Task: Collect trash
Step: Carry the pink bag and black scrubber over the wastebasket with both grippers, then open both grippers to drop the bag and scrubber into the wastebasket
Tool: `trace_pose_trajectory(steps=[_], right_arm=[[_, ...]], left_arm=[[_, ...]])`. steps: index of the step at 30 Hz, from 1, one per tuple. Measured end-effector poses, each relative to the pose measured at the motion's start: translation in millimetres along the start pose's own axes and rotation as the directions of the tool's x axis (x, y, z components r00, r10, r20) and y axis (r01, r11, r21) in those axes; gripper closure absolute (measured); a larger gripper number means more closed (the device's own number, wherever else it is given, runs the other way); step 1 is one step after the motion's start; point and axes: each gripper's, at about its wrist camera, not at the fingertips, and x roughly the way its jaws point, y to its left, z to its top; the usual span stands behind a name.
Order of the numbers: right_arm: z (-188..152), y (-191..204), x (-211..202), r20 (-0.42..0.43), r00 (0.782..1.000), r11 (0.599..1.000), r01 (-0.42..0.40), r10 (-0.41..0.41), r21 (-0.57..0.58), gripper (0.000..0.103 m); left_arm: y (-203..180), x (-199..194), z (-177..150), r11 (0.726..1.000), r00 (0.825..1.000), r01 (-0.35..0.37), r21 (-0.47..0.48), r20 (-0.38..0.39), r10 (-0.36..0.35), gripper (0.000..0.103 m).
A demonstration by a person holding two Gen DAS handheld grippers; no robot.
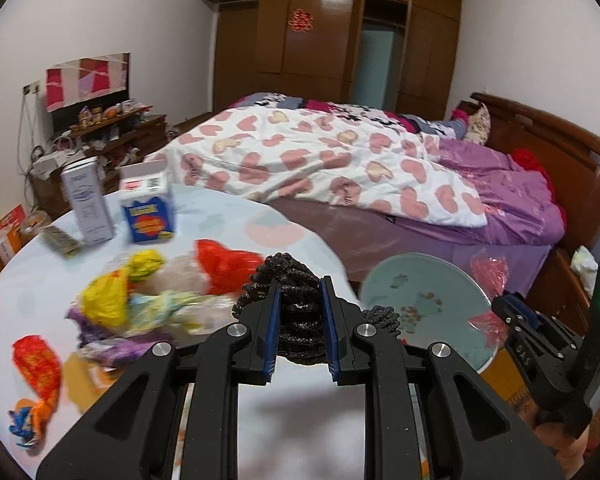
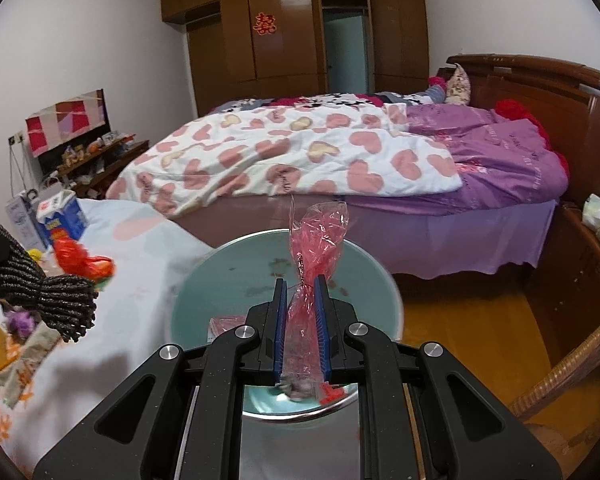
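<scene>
My left gripper (image 1: 301, 280) is shut on a black sparkly knitted cloth (image 1: 296, 320), held just above the round table (image 1: 240, 220). The same cloth (image 2: 44, 296) hangs at the left in the right wrist view. A crumpled red see-through plastic bag (image 2: 320, 236) sticks up from my right gripper (image 2: 301, 280), which is shut on it over a round teal basin (image 2: 228, 280). On the table lies a heap of trash (image 1: 140, 300): yellow, red and purple bags and wrappers. An orange wrapper (image 1: 36, 364) lies apart at the near left.
Two cartons, one grey (image 1: 87, 200) and one blue (image 1: 148, 208), stand at the table's far side. A bed (image 1: 340, 160) with a heart-print quilt runs behind the table and basin. A wicker chair (image 2: 572, 372) stands at the right on the wooden floor.
</scene>
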Motion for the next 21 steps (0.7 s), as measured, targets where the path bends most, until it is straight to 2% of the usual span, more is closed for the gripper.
trace_pose_trajectory(steps=[10,21], right_arm=[[-8.0,-24.1,34.7,-0.050,0.998,0.998,0.046,-0.048,-0.030,0.088],[-7.5,-25.9,56.9,-0.076,0.997,0.997,0.024,-0.029,-0.072,0.088]], left_arm=[[-67.5,49.8,1.9,0.996,0.997,0.050,0.076,-0.057,-0.046,0.084],[-102.2,96.3,-3.8,0.993,0.988,0.080,0.092,-0.141,-0.066,0.083]])
